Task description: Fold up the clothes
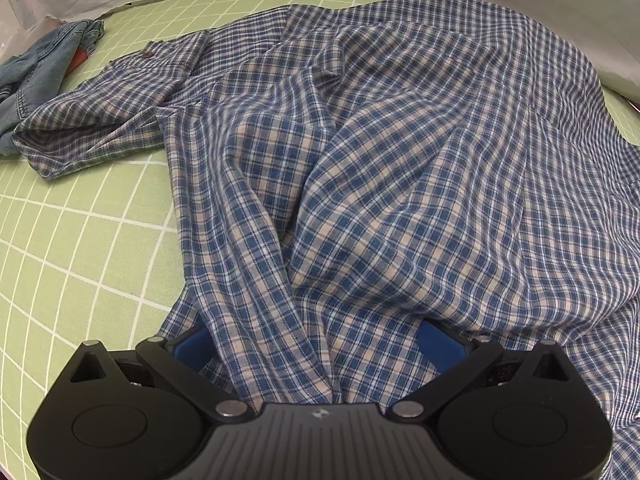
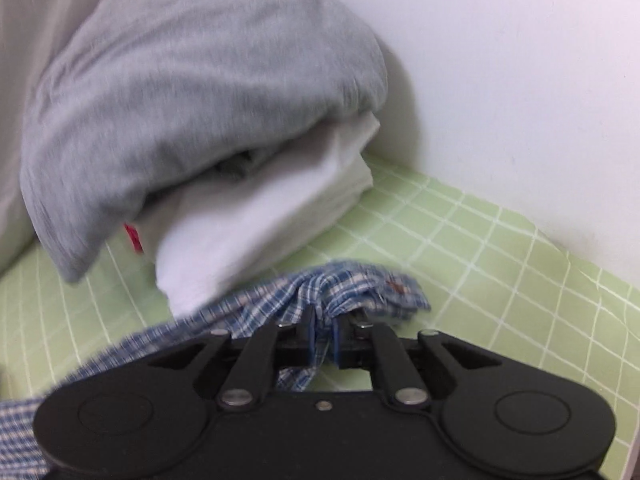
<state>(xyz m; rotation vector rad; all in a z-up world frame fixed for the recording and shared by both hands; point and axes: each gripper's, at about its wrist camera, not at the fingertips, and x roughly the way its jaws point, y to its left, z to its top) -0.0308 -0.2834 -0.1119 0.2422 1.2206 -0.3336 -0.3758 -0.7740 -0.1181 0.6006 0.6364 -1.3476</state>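
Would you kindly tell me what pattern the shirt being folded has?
The shirt is a blue, white and cream plaid check, clearest in the left wrist view.

Rumpled plaid shirt point(image 1: 400, 168) on green gridded sheet point(image 1: 80, 248), draped over spread-fingered left tool point(image 1: 316, 344).

A green sheet point(image 1: 80, 240) gridded with white lines covers the surface in both views. A blue-and-white checked shirt point(image 1: 400, 180) sprawls rumpled across it, one sleeve reaching left toward a crumpled denim garment point(image 1: 36, 76) at the far left edge. In the right wrist view, a bunched corner of the shirt point(image 2: 340, 292) lies on the sheet point(image 2: 500, 260), just near of a folded white cloth point(image 2: 260, 232) with a grey garment point(image 2: 180, 100) draped on top.
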